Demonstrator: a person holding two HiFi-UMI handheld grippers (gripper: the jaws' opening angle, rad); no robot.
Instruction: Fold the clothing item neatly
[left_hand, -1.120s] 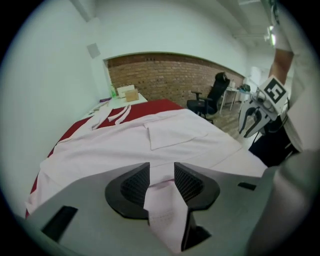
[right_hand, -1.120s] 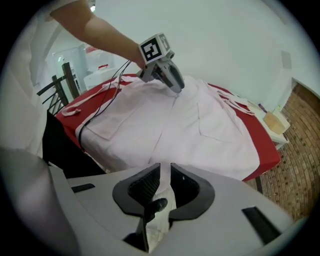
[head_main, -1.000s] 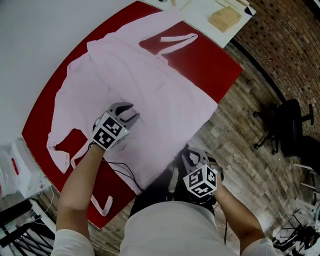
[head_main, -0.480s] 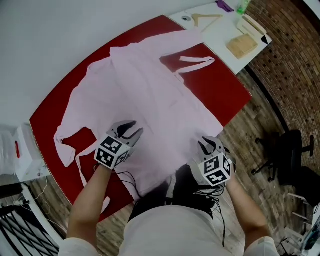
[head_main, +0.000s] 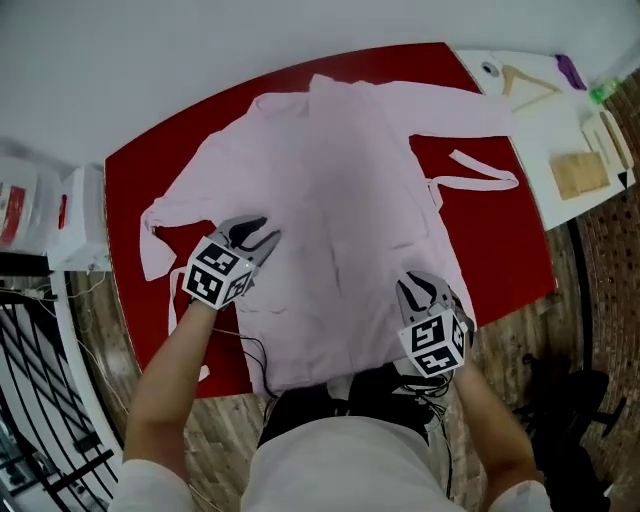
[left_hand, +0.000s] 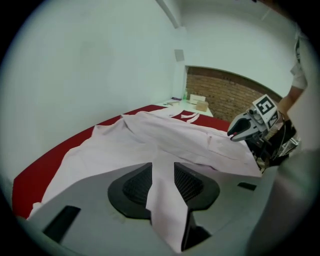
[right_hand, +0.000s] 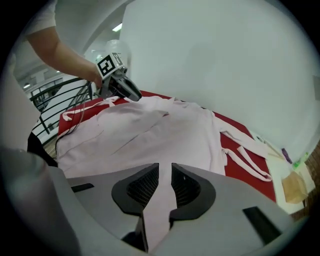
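Left gripper (head_main: 265, 230) and right gripper (head_main: 411, 285) both clamped, jaws narrow, on near side of pale pink fabric robe (head_main: 340, 180) spread over red tabletop (head_main: 135, 175).

Right gripper (head_main: 420, 288): brought up from below the counter's (head_main: 150, 180) near edge to the garment's (head_main: 340, 190) hem, toward the near right corner.
Hem (head_main: 330, 375): drawn up from hanging over the near edge to lie about along it.

robe (head_main: 340, 200) spread on table (head_main: 135, 175), belt (head_main: 508, 180) at right
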